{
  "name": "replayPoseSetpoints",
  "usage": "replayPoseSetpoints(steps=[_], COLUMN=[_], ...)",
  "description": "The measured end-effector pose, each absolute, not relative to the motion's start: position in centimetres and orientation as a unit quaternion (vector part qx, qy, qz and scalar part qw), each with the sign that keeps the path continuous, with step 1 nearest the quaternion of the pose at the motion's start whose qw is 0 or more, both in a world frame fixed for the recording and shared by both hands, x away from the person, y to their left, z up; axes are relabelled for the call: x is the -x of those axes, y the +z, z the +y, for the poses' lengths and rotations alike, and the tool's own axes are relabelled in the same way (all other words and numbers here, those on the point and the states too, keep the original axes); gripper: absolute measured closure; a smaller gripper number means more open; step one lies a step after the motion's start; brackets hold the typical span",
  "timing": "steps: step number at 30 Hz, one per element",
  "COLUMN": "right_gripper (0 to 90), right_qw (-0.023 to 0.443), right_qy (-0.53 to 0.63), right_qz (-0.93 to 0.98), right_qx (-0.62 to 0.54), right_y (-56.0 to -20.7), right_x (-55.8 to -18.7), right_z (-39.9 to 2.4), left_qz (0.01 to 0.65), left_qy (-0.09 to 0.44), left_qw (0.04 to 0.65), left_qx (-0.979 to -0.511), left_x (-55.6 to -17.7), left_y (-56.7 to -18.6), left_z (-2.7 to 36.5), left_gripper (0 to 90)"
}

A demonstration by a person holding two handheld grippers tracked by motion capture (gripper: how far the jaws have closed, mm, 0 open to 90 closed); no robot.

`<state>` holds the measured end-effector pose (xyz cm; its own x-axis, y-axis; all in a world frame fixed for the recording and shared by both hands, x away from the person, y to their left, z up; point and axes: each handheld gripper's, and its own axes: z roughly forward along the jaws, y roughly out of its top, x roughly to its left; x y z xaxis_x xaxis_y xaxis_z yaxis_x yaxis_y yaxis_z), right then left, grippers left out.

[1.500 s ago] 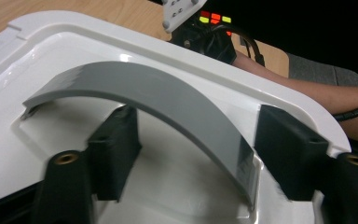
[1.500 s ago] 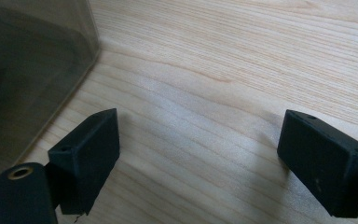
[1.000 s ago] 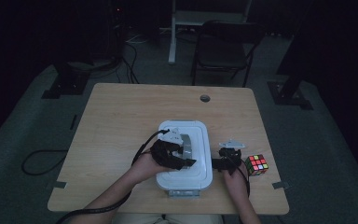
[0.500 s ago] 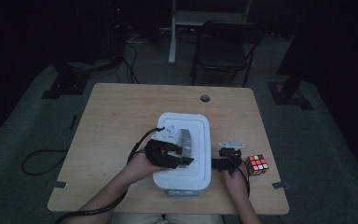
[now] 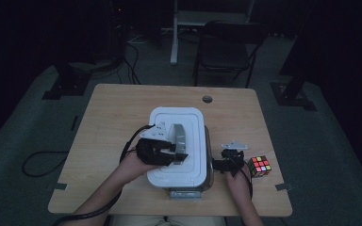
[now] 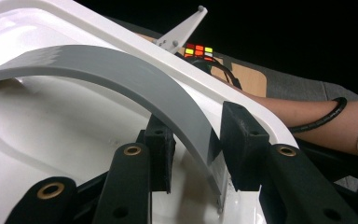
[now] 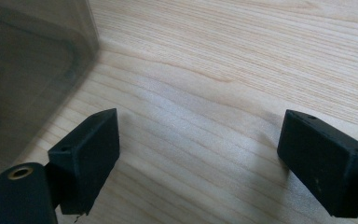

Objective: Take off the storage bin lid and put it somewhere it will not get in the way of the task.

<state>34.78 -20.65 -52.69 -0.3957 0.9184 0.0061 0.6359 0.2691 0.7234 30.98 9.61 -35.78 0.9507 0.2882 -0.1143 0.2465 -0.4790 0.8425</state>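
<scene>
Lettering or labels we can read nowhere: the white plastic lid is plain, and the multicoloured puzzle cube at the lower right of the high view carries only bright square stickers.

Our left gripper sits at the lower centre of its own view, its jaws having just been closing, and its black foam pads now press both sides of the grey arched plastic handle near its end. In the high view that same left gripper lies over the middle of the lid, a little left of centre.

We see the right gripper with its jaws spread wide, nothing between them but the pale wood-grain table; its left pad stands just beside the smoky translucent wall of the container at the upper left of that view. In the high view the right gripper rests between container and cube.

The lid is smooth, glossy, a rounded rectangle with a raised rim; the handle is matte, flat and bowed like a strap.
</scene>
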Motion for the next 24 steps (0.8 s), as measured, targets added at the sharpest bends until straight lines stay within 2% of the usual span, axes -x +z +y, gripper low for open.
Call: replayPoseSetpoints(steps=[17, 24], right_gripper=[12.6, 12.6], right_qw=[0.214, 0.214], right_qy=[0.33, 0.33], right_qz=[0.767, 0.767], right_qx=[-0.506, -0.506], right_y=[-52.7, -52.7], right_x=[-34.8, -34.8], right_z=[-20.6, -20.7], left_qz=[0.178, 0.199], left_qy=[0.046, 0.047], left_qw=[0.499, 0.504], left_qx=[-0.847, -0.839], left_x=[-30.8, -31.0], left_y=[-34.4, -34.8], left_z=[15.3, 19.1], left_gripper=[67.8, 67.8])
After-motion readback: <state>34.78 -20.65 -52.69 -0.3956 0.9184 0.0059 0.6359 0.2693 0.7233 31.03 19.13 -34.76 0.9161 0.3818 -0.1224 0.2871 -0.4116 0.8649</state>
